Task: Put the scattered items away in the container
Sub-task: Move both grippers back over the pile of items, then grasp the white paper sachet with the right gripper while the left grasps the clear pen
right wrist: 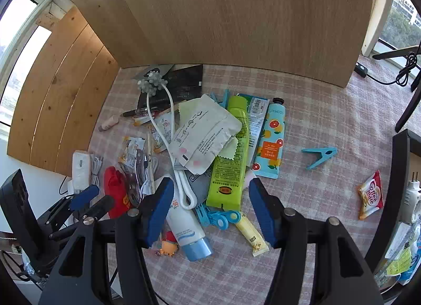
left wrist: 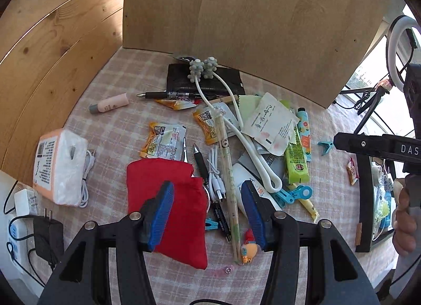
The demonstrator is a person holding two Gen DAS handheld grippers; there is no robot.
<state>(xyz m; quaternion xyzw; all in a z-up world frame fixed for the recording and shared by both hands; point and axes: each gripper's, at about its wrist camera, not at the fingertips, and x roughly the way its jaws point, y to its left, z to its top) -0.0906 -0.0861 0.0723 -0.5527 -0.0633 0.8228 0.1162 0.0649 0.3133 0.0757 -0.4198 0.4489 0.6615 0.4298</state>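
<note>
Left gripper [left wrist: 208,215]: fingers apart, holding nothing, low centre of frame above red pouch [left wrist: 168,210] and pens. Right gripper [right wrist: 211,213]: fingers apart, holding nothing, low centre, over sunscreen tube [right wrist: 188,231] and green tube [right wrist: 231,157]. Container [right wrist: 394,199]: far right edge.

A: Both wrist views look down and forward over the checked cloth [left wrist: 110,89], fairly near?

B: Yes; left from the left, both sharing the central clutter and white massager [right wrist: 168,131].
</note>
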